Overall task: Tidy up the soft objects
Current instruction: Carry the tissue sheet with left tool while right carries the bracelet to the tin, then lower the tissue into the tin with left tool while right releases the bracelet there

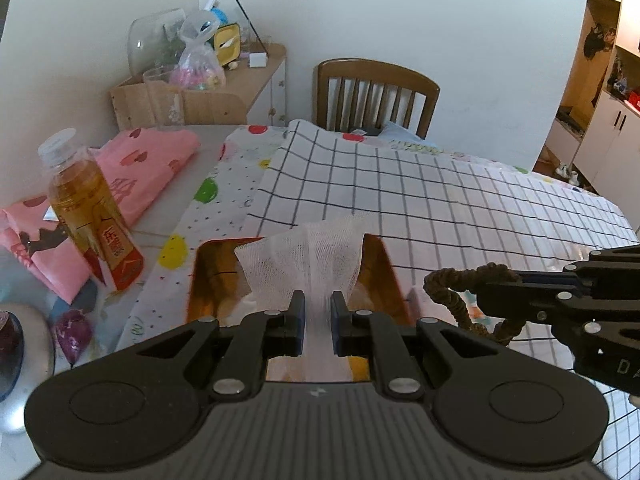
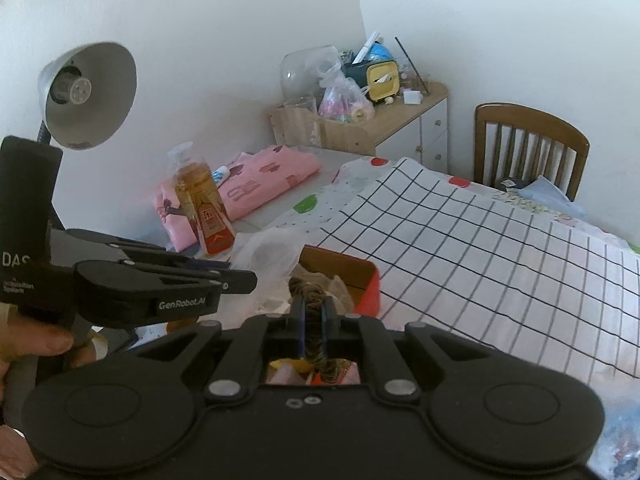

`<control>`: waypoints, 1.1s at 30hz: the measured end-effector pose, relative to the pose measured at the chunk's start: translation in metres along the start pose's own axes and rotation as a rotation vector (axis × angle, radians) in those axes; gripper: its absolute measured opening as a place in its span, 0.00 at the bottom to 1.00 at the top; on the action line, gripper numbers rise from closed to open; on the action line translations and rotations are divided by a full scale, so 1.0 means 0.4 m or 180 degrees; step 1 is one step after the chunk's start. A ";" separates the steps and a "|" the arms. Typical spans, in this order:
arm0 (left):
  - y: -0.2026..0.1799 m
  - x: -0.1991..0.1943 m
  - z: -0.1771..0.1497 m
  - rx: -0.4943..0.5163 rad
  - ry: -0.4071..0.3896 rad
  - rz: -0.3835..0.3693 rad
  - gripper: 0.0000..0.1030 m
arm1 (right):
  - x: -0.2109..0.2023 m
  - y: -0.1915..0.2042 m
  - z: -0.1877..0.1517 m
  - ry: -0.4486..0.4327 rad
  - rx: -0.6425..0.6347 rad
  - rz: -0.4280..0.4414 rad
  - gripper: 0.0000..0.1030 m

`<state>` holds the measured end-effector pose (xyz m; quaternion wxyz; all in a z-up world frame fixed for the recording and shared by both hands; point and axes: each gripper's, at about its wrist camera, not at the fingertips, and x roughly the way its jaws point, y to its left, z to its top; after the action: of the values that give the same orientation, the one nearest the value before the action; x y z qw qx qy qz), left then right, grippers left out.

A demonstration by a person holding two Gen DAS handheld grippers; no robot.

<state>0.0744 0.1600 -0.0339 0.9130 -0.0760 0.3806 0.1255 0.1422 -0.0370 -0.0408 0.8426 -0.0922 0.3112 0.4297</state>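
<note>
The left claw (image 1: 318,322) is clamped on a piece of white netting (image 1: 308,256), which fans out above an orange-red box (image 1: 208,280) sitting on the tabletop. The box lies at the near edge of a checked cloth (image 1: 420,192) spread over a dotted sheet (image 1: 192,220).

At about 3 o'clock from the netting, the right claw (image 1: 480,284) comes in from the side, closed tight on a brown braided cord (image 1: 448,284) that loops and hangs down just beside the box. From the right wrist's own view, the cord (image 2: 314,328) runs straight between the two fingers, with the box (image 2: 368,284) just beyond at 12 o'clock and soft, pale things lying inside it.

At 9 o'clock from the box stands a bottle of amber drink (image 1: 90,216), with a folded pink cloth (image 1: 140,164) behind it. A wooden chair (image 1: 376,96) stands at the far end at 12 o'clock, and a grey lamp (image 2: 90,92) leans in at 10 o'clock in the right wrist's view.
</note>
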 end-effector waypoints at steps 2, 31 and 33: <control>0.022 0.009 0.002 0.0003 0.0025 0.0005 0.12 | 0.019 0.014 0.004 0.0017 -0.0035 -0.0013 0.06; 0.107 0.198 -0.002 0.0133 0.0451 -0.0297 0.12 | 0.267 0.126 -0.055 0.0501 -0.0592 -0.0342 0.13; 0.104 0.201 -0.003 0.0146 0.0467 -0.0308 0.12 | 0.267 0.124 -0.057 0.0522 -0.0565 -0.0323 0.17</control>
<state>0.1161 0.2134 -0.0940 0.8892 -0.0824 0.4451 0.0665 0.1399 0.0551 -0.1175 0.8235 -0.2168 0.3348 0.4034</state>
